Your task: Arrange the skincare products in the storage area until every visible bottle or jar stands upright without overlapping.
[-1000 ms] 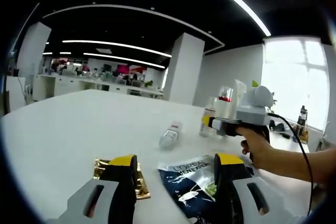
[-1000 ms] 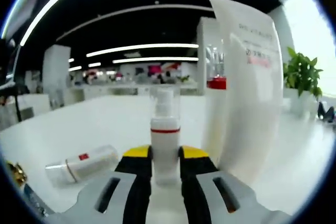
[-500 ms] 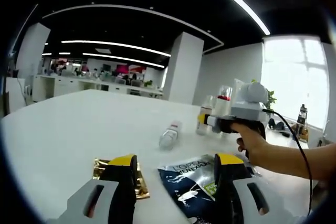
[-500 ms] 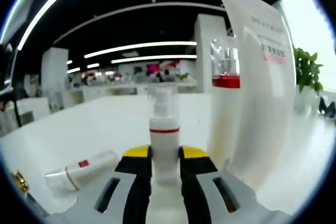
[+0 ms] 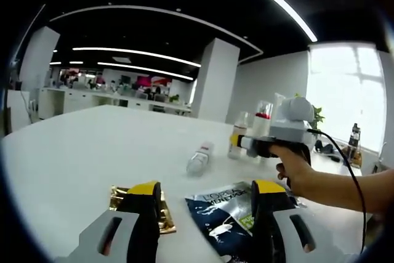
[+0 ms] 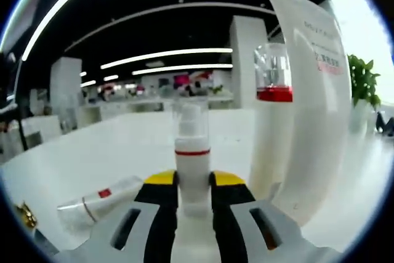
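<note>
My right gripper is shut on a small white pump bottle with a red ring and a clear cap, held upright. Just to its right stand a tall white bottle with a red band and a big white tube. A white bottle lies on its side at the lower left. In the left gripper view, a person's hand holds the right gripper with the pump bottle near the standing bottle. The lying bottle is mid-table. My left gripper is open over the sachets.
A gold sachet and a dark blue sachet lie flat on the white table between my left jaws. A cable trails from the right gripper over the person's arm. The gold sachet peeks in at the far left.
The right gripper has carried the pump bottle a little to the left, away from the tube, so the red-banded bottle now shows fully beside the tube. The left gripper has stayed put.
</note>
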